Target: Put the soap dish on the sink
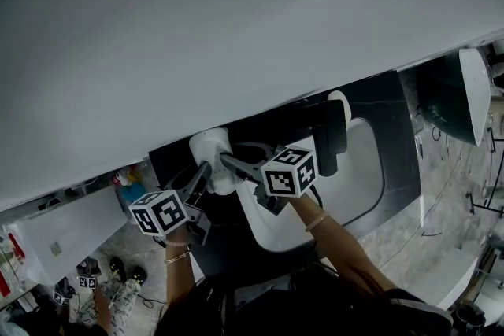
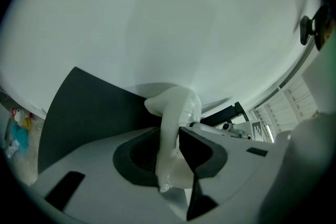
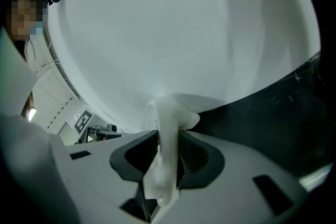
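Note:
The white soap dish hangs over the black countertop, just left of the white sink basin. My left gripper is shut on its rim from the lower left, and the rim stands pinched between the jaws in the left gripper view. My right gripper clamps the dish from the right, with the white rim squeezed between its dark pads. Each gripper's marker cube sits below the dish in the head view.
A black faucet stands over the basin at the back. A white wall rises directly behind the counter. Bottles and clutter lie on the floor at the left. A person stands at the far left in the right gripper view.

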Demonstrator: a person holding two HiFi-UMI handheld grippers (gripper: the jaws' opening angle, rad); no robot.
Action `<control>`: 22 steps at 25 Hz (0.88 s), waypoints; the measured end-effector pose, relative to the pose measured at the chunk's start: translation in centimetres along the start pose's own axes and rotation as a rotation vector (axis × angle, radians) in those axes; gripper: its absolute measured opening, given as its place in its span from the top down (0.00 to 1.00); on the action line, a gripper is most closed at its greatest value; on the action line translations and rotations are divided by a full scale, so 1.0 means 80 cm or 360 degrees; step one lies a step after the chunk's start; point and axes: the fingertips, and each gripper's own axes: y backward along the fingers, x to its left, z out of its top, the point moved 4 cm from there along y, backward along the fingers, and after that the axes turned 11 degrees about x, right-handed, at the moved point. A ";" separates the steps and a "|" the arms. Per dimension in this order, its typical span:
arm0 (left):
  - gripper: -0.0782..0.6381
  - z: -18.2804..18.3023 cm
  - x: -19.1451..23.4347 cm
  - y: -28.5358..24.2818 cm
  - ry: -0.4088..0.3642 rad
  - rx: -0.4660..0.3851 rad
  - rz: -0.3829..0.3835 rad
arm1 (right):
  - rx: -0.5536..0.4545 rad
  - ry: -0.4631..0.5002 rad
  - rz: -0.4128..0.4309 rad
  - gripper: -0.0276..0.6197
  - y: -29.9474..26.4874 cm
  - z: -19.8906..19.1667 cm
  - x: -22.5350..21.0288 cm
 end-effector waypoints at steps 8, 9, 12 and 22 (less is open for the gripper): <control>0.73 0.000 0.003 -0.003 0.0013 0.0012 -0.0060 | 0.0041 0.0027 -0.0035 0.76 -0.003 -0.003 0.000; 0.73 0.000 0.003 -0.003 0.0012 0.0011 -0.0066 | 0.0049 0.0036 -0.0046 0.76 -0.002 -0.004 0.000; 0.73 -0.001 -0.001 0.000 0.0016 0.0012 -0.0087 | 0.0060 0.0043 -0.0069 0.72 0.001 -0.004 0.001; 0.73 -0.001 -0.020 0.044 -0.0016 -0.0119 -0.0094 | -0.0109 0.0105 -0.0158 0.67 0.048 0.018 0.029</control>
